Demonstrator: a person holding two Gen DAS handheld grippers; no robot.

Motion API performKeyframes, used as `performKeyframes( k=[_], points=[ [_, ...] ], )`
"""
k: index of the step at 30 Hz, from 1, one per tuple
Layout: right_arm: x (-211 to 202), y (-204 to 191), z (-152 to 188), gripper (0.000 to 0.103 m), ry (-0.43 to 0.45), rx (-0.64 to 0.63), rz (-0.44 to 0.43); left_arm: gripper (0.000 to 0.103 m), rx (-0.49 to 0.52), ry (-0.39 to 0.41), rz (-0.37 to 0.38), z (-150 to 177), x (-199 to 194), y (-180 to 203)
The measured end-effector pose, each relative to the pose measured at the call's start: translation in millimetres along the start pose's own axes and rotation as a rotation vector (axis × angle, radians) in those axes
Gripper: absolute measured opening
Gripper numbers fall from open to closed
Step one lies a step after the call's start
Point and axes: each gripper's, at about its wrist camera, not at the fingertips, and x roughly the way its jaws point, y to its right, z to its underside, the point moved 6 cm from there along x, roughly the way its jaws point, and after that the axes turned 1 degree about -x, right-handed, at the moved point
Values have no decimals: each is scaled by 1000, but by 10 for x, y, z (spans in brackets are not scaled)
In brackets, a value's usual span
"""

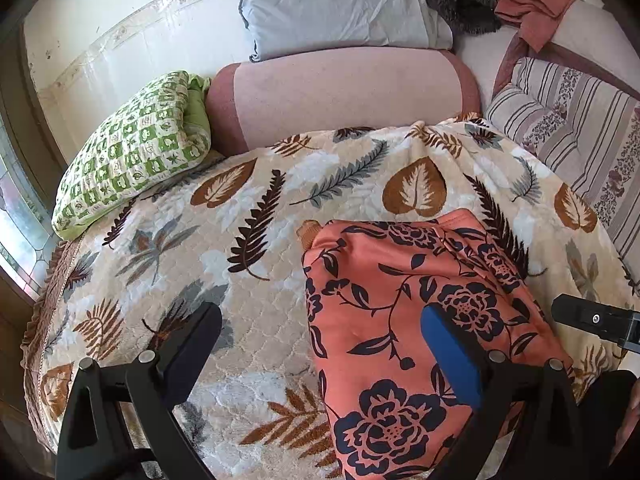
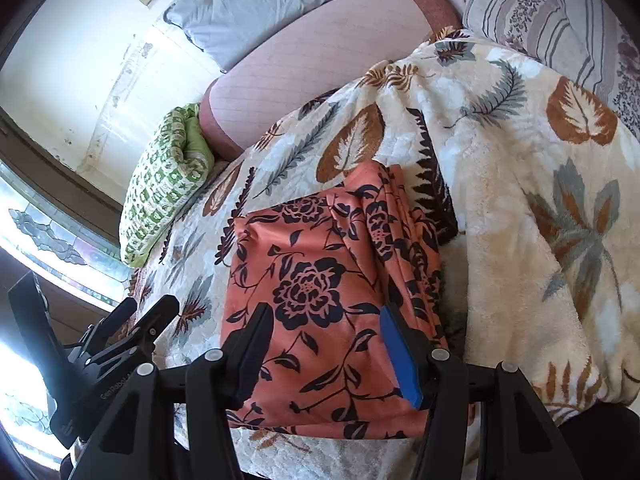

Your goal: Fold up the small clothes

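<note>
An orange garment with dark blue flowers point(image 1: 400, 300) lies folded into a rough rectangle on the leaf-patterned bedspread point(image 1: 248, 216). It also shows in the right wrist view point(image 2: 320, 280). My left gripper point(image 1: 320, 328) is open, its jaws wide apart; its right finger with the blue pad point(image 1: 452, 356) is over the garment and its left finger is over the bedspread. My right gripper point(image 2: 324, 344) is open above the garment's near part, empty. The left gripper point(image 2: 120, 332) shows at the left of the right wrist view.
A green checked folded quilt point(image 1: 132, 168) lies at the left. A pink bolster point(image 1: 340, 96) and a grey pillow point(image 1: 340, 4) lie at the head of the bed. Striped bedding point(image 1: 580, 132) is at the right. A window point(image 2: 48, 232) is at the left.
</note>
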Motion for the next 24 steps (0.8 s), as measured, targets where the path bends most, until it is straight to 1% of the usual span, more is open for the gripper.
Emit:
performKeyframes(
  k=[7,10,13,16,19,22,24],
  points=[
    [94,124,-41,60,-10,17,6,100,9,-39,0,43,208,37],
    [146,203,-67,65,-12,34,15,100,5,-67,7,78,332,50],
    [200,297,-92,66,-19,56,20,100,9,-103,20,137,483,73],
    [293,405,-115,69,-35,75,24,100,-9,-177,63,245,689,96],
    [403,518,-142,69,-53,101,24,100,-65,-242,136,349,860,85],
    [522,599,-174,71,-71,106,16,100,-101,-252,191,383,934,81],
    [595,657,-199,71,-81,110,22,100,-94,-251,202,381,956,100]
  ],
)
